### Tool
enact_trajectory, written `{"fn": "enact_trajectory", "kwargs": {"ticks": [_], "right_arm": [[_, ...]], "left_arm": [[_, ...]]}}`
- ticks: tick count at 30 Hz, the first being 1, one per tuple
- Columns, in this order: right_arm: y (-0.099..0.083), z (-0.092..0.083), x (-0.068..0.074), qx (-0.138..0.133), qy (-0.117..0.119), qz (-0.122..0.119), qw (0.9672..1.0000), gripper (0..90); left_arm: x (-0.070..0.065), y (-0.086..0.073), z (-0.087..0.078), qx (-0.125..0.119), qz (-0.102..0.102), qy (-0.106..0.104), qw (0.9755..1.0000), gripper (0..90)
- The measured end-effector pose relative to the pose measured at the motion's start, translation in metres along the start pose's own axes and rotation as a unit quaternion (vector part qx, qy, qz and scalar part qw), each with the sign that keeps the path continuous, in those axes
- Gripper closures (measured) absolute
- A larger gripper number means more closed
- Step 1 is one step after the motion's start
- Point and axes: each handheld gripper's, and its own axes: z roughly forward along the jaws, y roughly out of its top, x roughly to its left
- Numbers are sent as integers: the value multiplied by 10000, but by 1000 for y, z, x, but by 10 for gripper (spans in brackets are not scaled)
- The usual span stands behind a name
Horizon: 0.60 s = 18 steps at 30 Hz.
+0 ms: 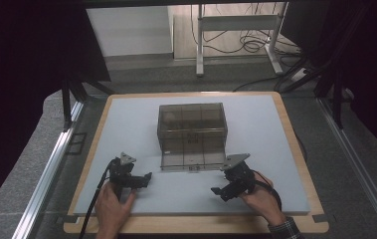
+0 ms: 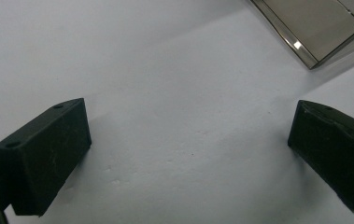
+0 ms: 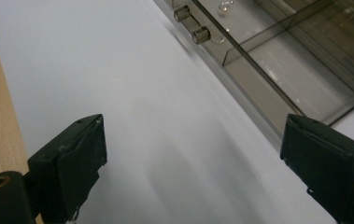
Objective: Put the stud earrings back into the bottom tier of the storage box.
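Observation:
A smoky clear plastic box (image 1: 192,127) with inner dividers stands mid-table, and its front flap (image 1: 193,160) lies folded down flat on the white mat. My left gripper (image 1: 146,180) rests on the mat to the flap's left, open, nothing between its jaws. A corner of the flap (image 2: 315,28) reaches into the left gripper view at the top right. My right gripper (image 1: 219,193) sits to the flap's right, open and empty. In the right gripper view the flap (image 3: 277,70) with two small latch knobs (image 3: 191,23) lies just ahead.
The white mat (image 1: 126,129) lies on a wooden board (image 1: 295,144) whose edge shows all round. A grey surface and metal rails (image 1: 51,164) flank the board. A desk frame with cables (image 1: 240,35) stands on the floor beyond.

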Motion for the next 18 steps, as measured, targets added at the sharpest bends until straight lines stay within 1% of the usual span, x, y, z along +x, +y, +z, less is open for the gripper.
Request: {"fn": "enact_trajectory", "kwargs": {"ticks": [5, 15, 18], "right_arm": [[-7, -1, 0, -10, 15, 52, 10000, 67], [-25, -3, -3, -120, 40, 201, 9997, 65], [-30, -3, -4, -108, 10, 228, 9997, 65]], "left_arm": [[0, 0, 0, -3, -2, 1, 10000, 0], [0, 0, 0, -3, 1, 1, 10000, 0], [0, 0, 0, -4, -2, 1, 10000, 0]]}}
